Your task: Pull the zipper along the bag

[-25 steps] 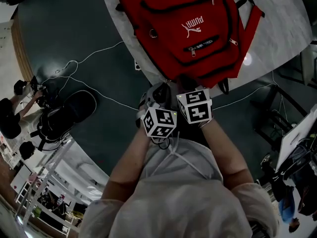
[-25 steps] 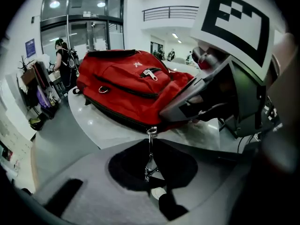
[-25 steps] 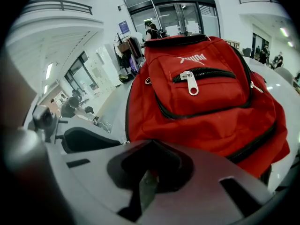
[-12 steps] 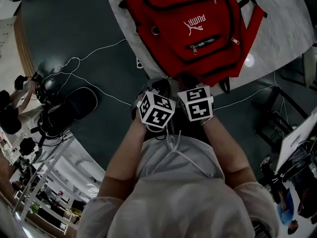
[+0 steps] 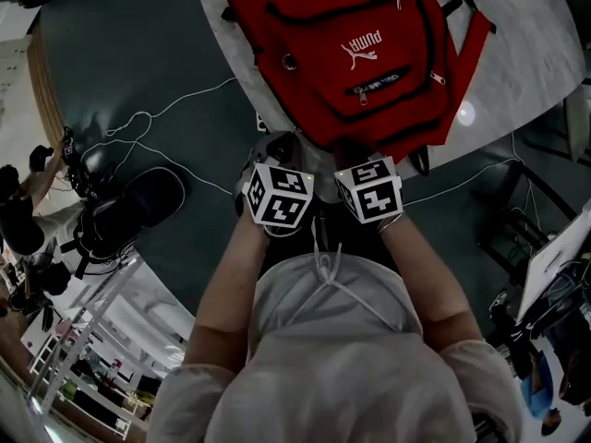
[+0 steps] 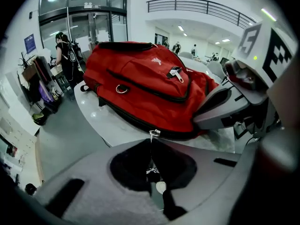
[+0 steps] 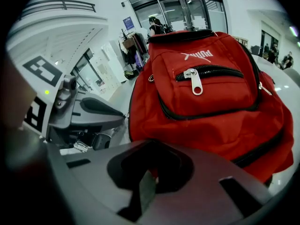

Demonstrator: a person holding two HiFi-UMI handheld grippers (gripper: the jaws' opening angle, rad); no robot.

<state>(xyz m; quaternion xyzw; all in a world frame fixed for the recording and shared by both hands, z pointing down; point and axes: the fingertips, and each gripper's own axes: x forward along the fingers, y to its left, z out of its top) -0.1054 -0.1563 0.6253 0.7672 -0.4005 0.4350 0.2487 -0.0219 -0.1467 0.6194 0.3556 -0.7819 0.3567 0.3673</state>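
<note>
On the desk [image 5: 536, 53] lies the red bag [image 5: 360, 53], its base toward the person. At that near edge the left gripper [image 6: 152, 138] has its jaws shut tight on the small metal pull [image 6: 153, 133] of the lowest zipper [image 6: 123, 118]. Just beside it the right gripper [image 7: 151, 143] has its jaws closed too, seemingly pinching the bag's fabric to steady it. Both grips look secured, but the pull sits near the base, so nearly the whole run along the bag's side seems left to do.

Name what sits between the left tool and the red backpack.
Only the backpack's metal zipper pull, pinched in the left tool; left gripper view shows it.
</note>
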